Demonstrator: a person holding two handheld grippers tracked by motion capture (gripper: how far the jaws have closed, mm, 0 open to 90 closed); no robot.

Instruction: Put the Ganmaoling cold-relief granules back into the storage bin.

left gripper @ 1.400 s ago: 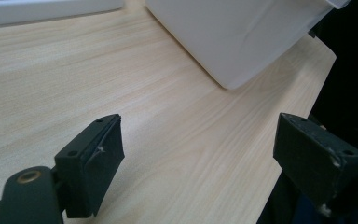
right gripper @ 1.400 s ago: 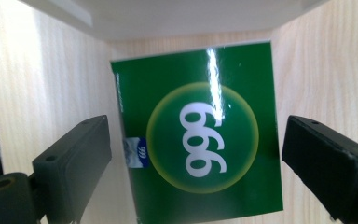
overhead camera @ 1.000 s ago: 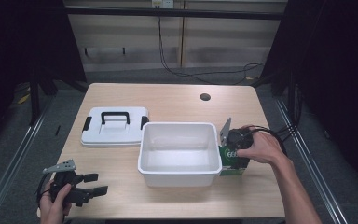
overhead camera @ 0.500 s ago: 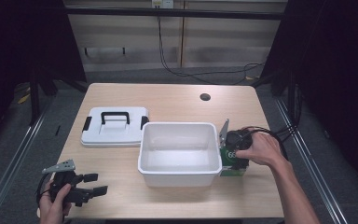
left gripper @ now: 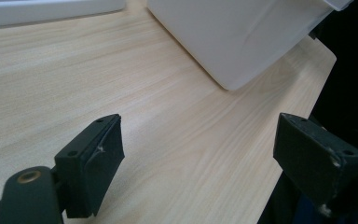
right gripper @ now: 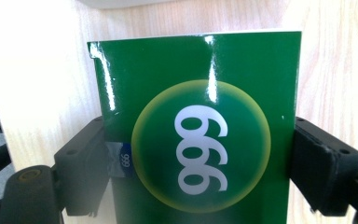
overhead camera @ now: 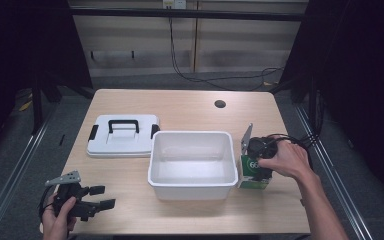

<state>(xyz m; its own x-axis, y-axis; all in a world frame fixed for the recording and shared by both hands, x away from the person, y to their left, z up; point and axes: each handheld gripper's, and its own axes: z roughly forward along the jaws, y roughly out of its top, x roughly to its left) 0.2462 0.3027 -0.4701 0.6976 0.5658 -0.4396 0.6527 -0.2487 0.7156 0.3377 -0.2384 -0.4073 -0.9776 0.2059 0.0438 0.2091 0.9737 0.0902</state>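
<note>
The table (overhead camera: 180, 107) has a pale wood-grain top with a smooth, low sheen. The white bin (overhead camera: 192, 162) and the white lid (overhead camera: 122, 145) look like smooth plastic, the bin's wall faintly satin in the left gripper view. The green box (right gripper: 196, 126) is glossy printed card that catches bright streaks of light. The jaw pads of the right gripper (right gripper: 200, 172) and the left gripper (left gripper: 200, 158) are matt black, slightly scuffed at the edges.

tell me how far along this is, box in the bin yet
Not yet. Done: the lid is already off and lies beside the white bin. In hand: the right gripper has its jaws against both sides of the green box, standing on the table beside the bin. Left: likely lifting it in. The left gripper is open, idle.
</note>
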